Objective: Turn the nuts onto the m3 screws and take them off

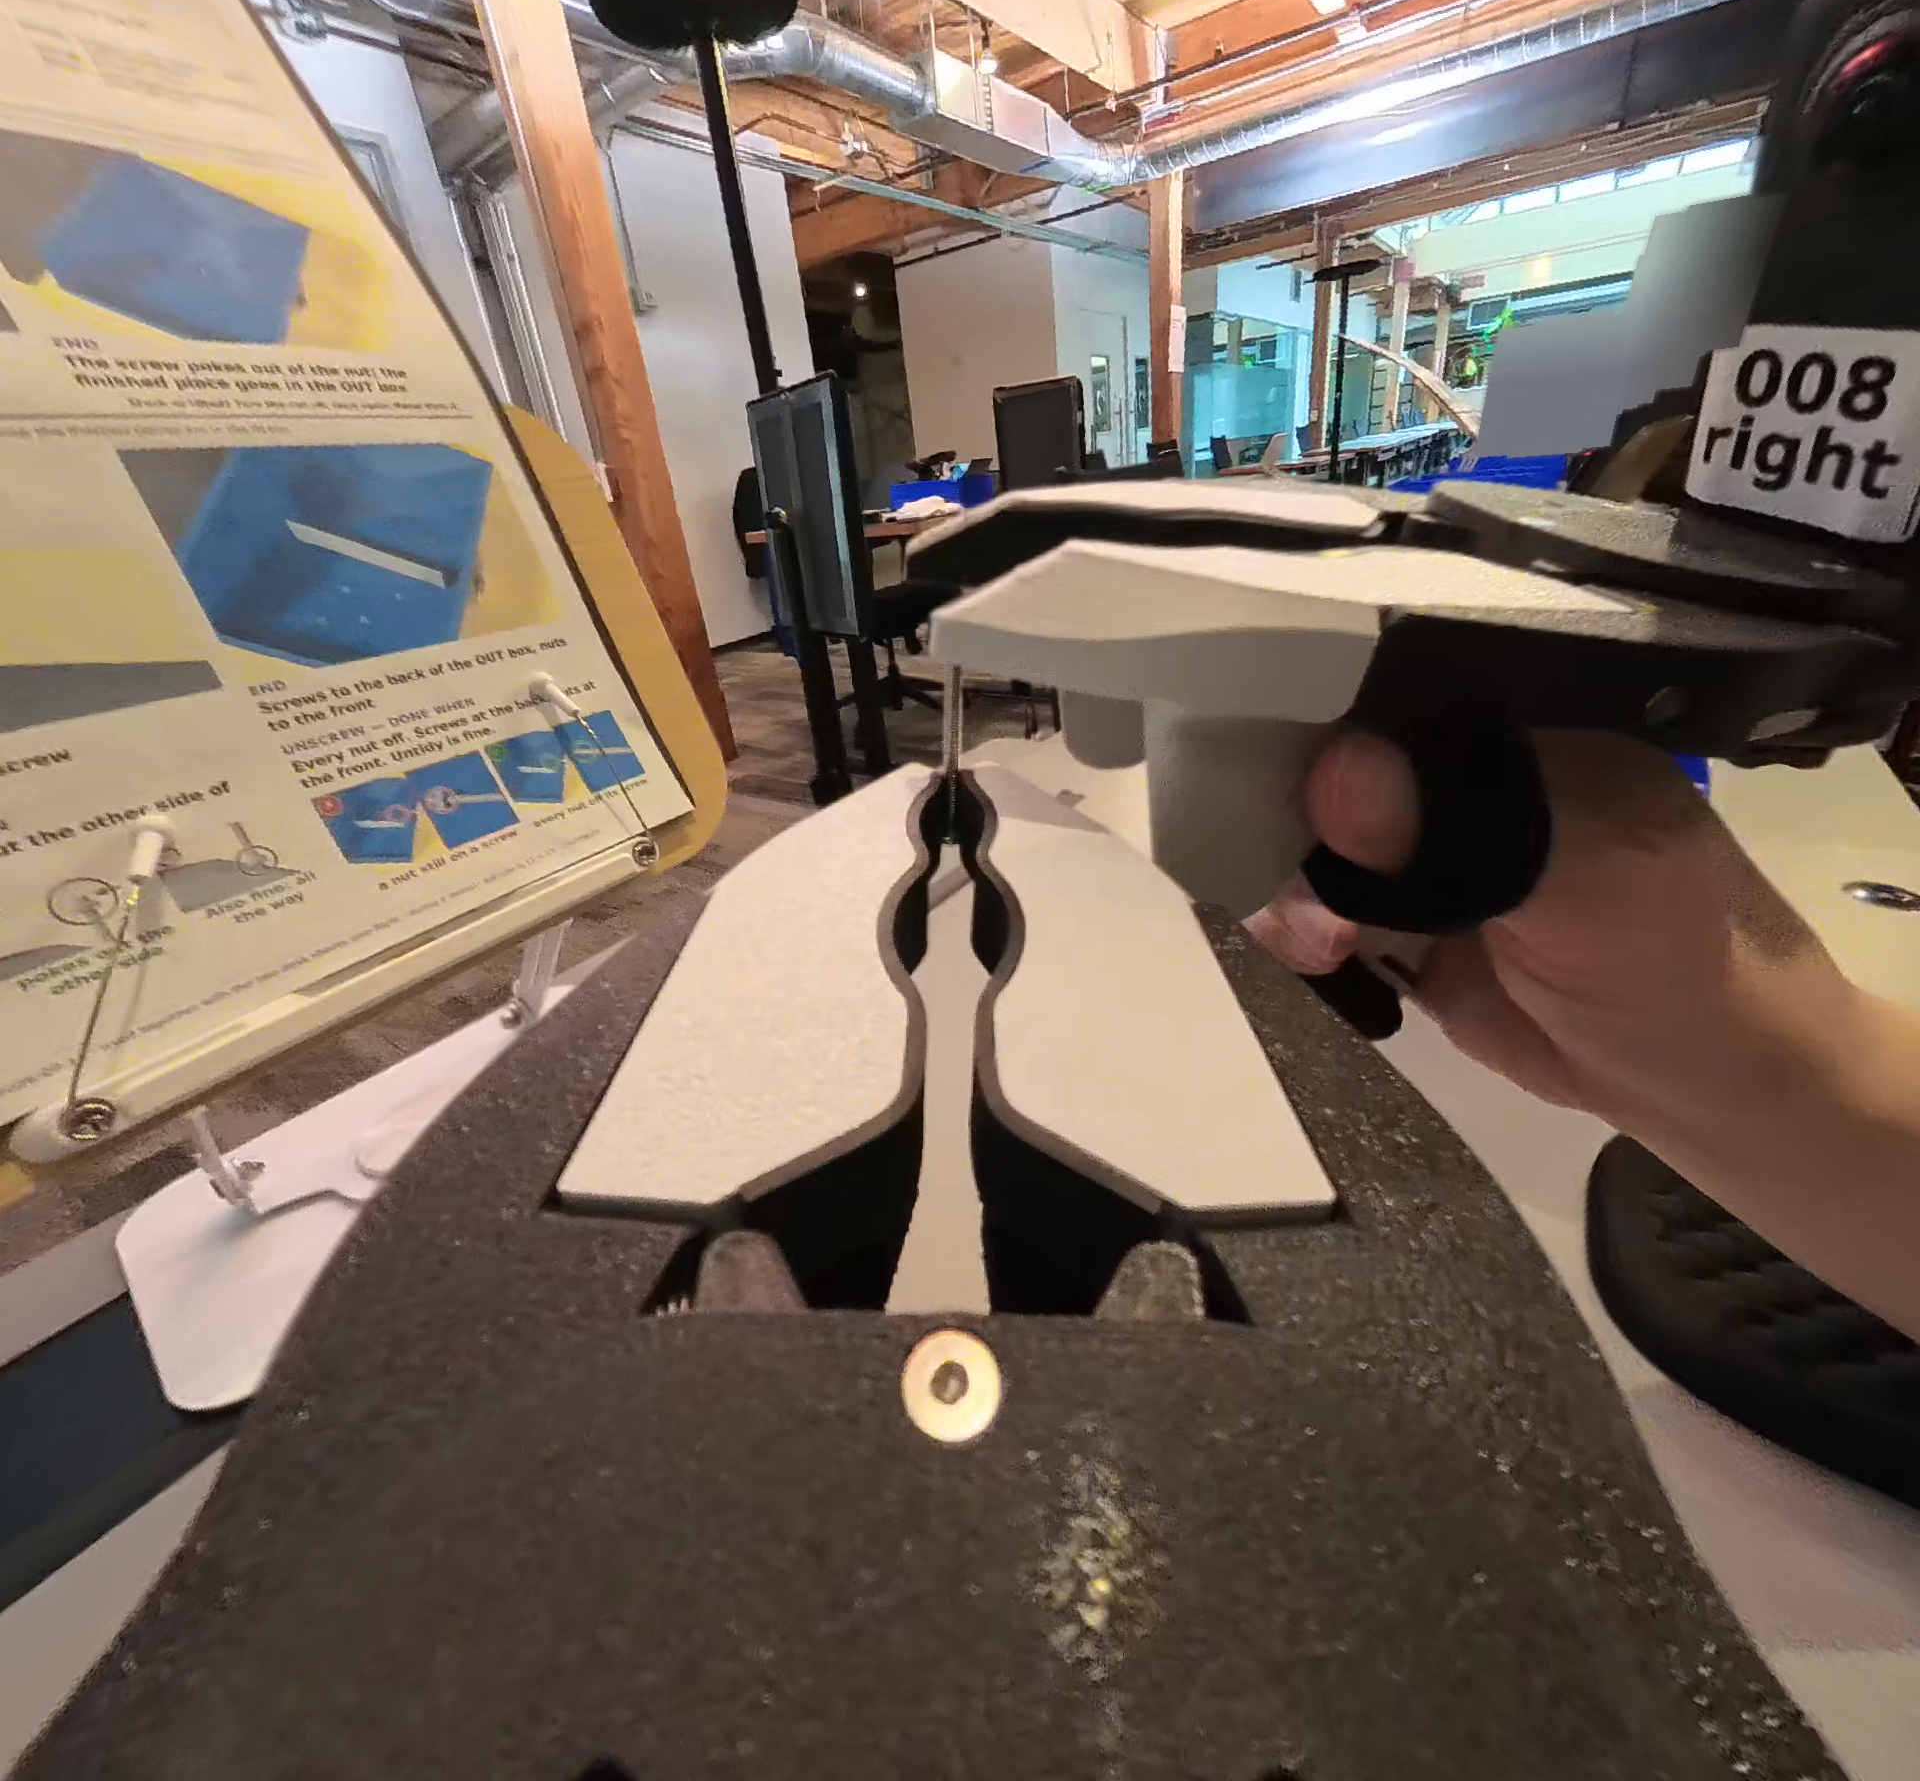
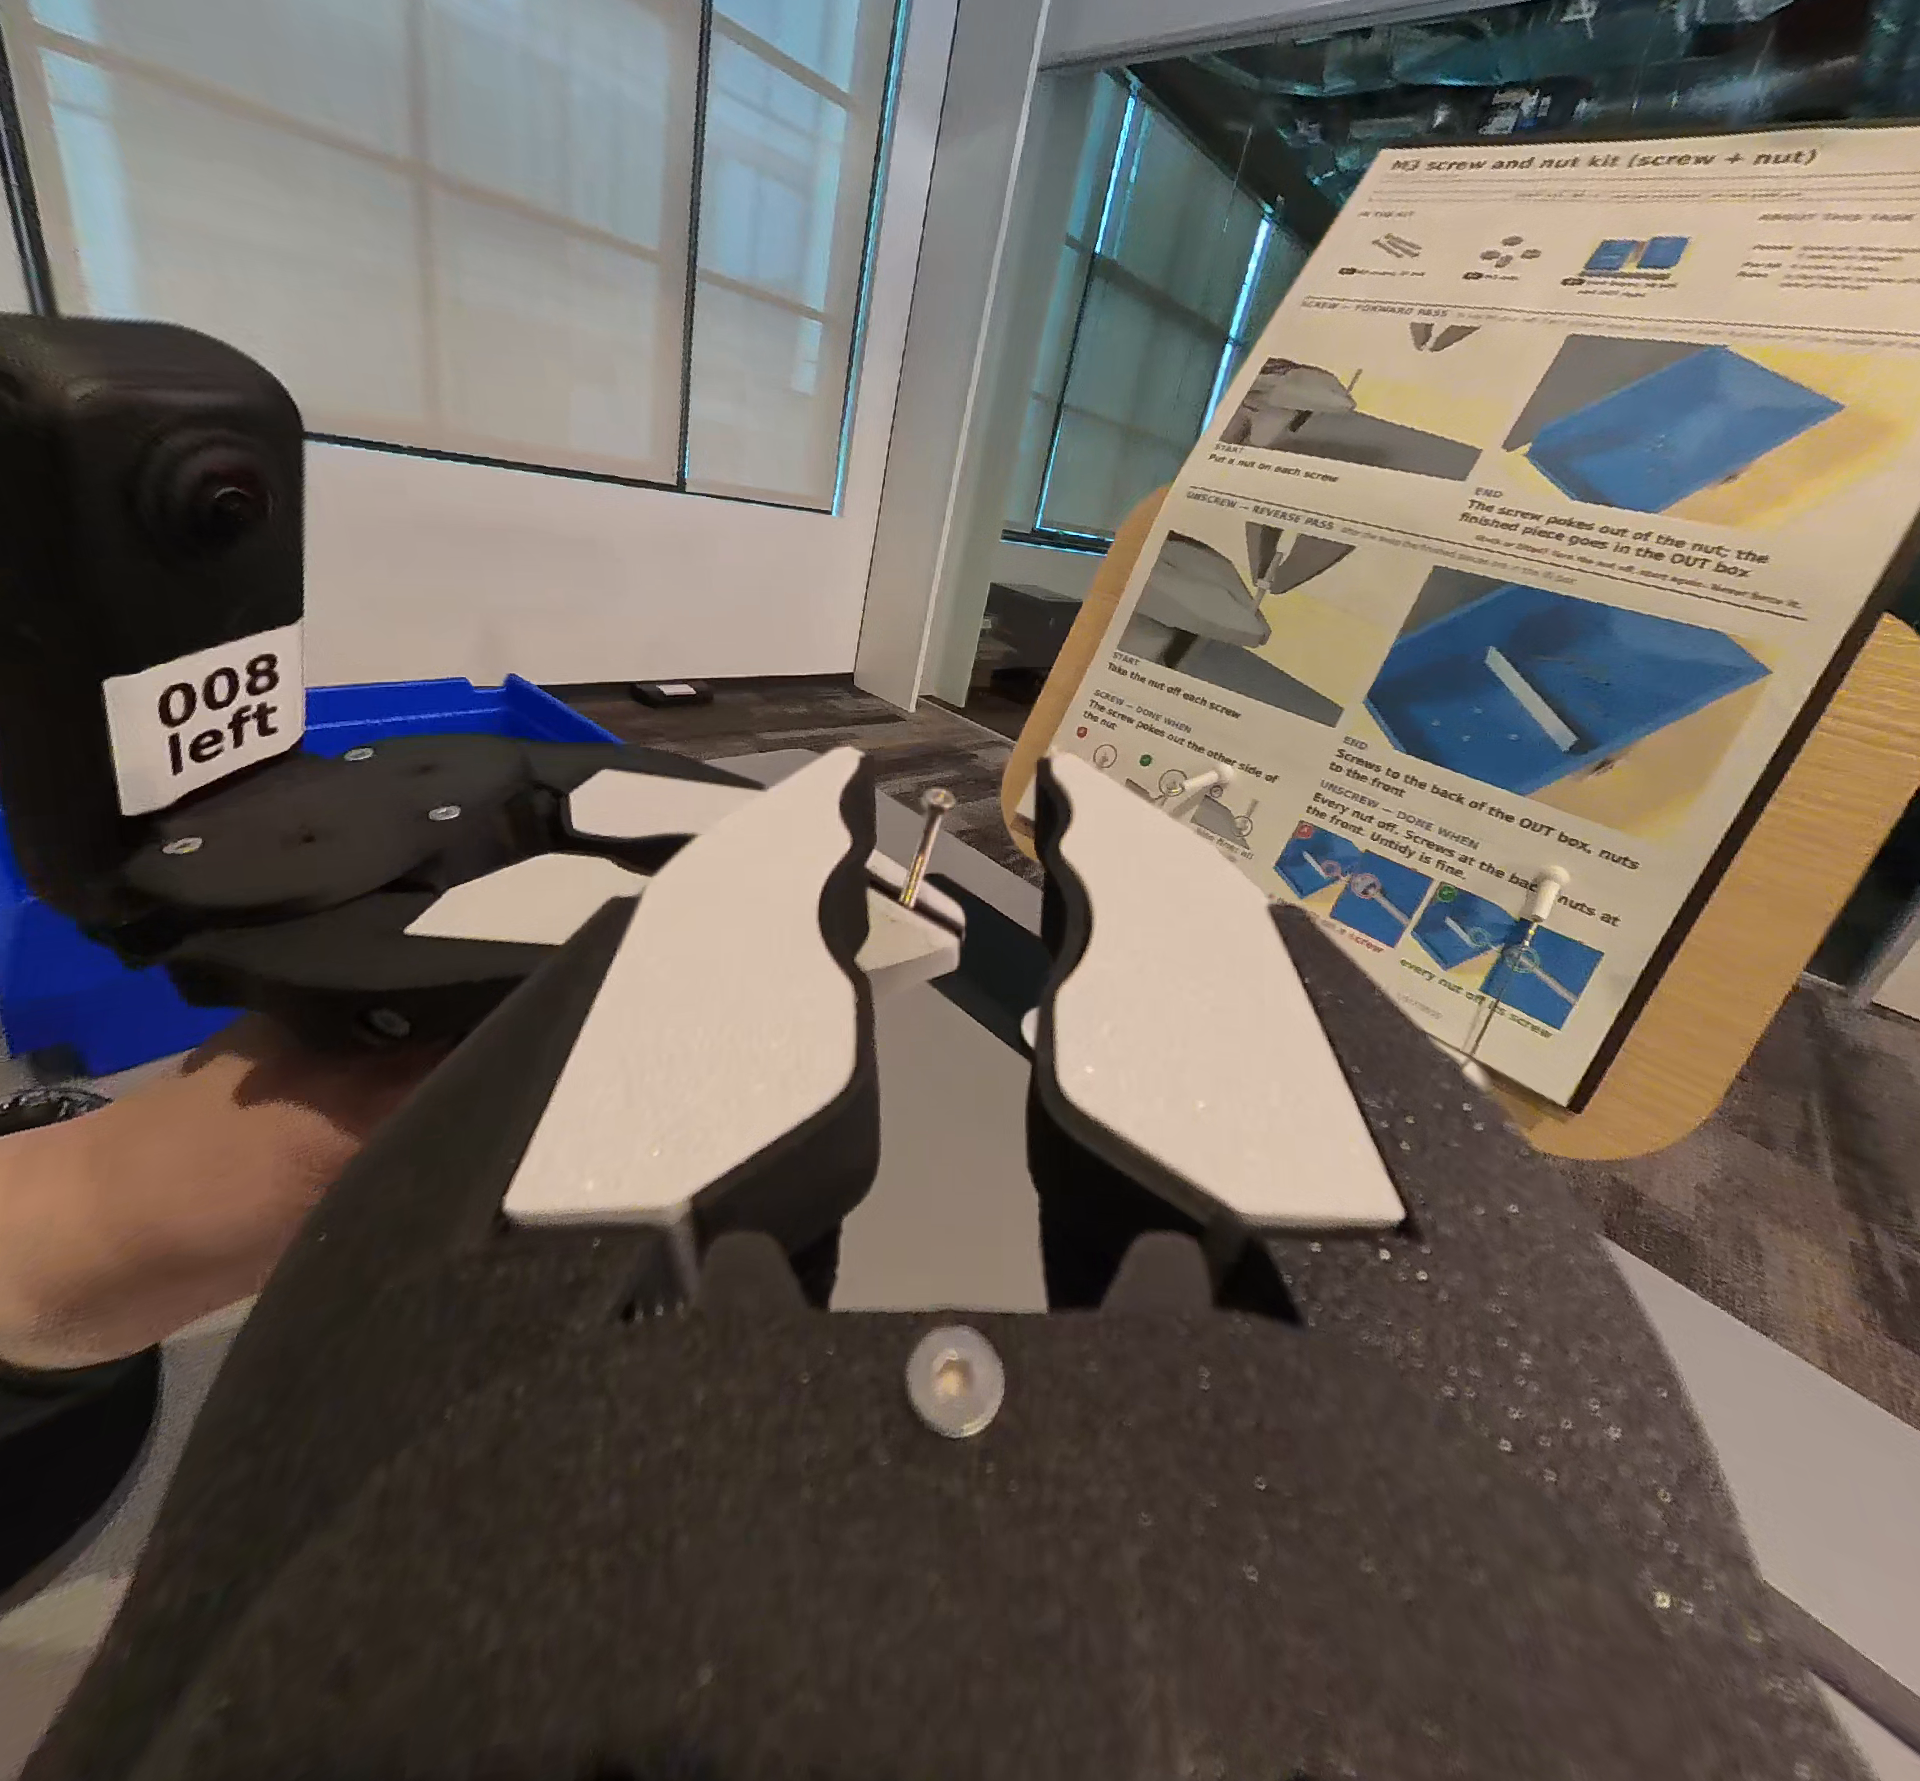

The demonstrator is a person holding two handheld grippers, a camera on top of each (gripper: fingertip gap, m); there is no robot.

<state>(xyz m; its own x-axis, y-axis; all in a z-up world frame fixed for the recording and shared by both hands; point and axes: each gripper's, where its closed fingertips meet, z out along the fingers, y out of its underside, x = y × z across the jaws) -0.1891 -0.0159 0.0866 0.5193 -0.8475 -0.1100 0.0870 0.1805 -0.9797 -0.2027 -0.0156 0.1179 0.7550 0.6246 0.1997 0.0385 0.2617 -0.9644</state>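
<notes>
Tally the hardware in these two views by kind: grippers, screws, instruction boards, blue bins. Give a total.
Grippers: 2, the left gripper shut on the screw and the right gripper open around its head end.
Screws: 1, the screw standing upright.
Instruction boards: 1, the instruction board on a stand.
Blue bins: 1, the blue bin behind the left gripper.
Total: 5
</notes>
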